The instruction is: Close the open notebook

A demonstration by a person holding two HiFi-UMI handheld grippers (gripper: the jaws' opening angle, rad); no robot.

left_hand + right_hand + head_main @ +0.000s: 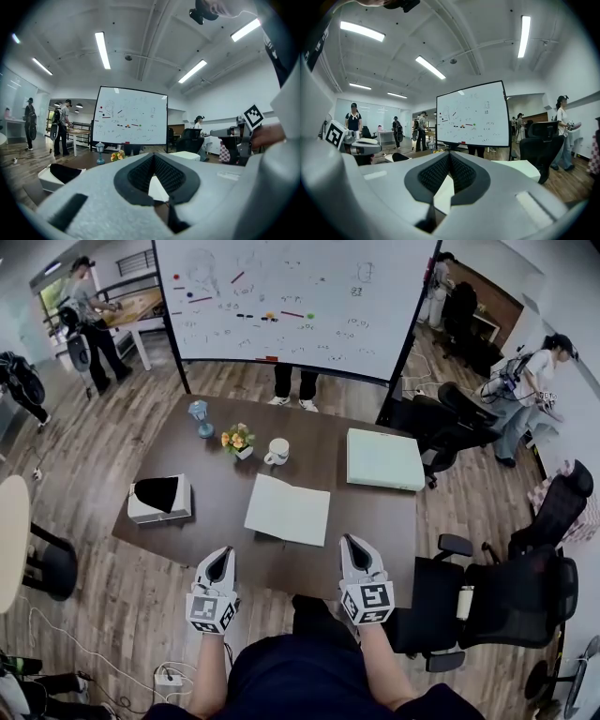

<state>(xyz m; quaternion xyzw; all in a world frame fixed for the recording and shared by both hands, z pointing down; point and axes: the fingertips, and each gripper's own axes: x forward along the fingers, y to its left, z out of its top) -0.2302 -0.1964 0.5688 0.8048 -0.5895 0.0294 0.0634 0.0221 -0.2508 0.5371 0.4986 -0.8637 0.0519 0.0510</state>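
Right gripper (450, 158) jaws meet at the tips, holding nothing; the gap beneath them shows a white page, probably the notebook (443, 193).

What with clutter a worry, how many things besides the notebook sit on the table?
5: a white box at the left, a blue lantern, flowers and a mug behind the notebook, a pale green box at the far right.

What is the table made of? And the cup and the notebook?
Table: looks like dark brown wood or wood-look board, matte with a faint sheen.
Cup: probably glazed ceramic; it is white and smooth, with a handle.
Notebook: paper, with plain pale flat pages lying open.
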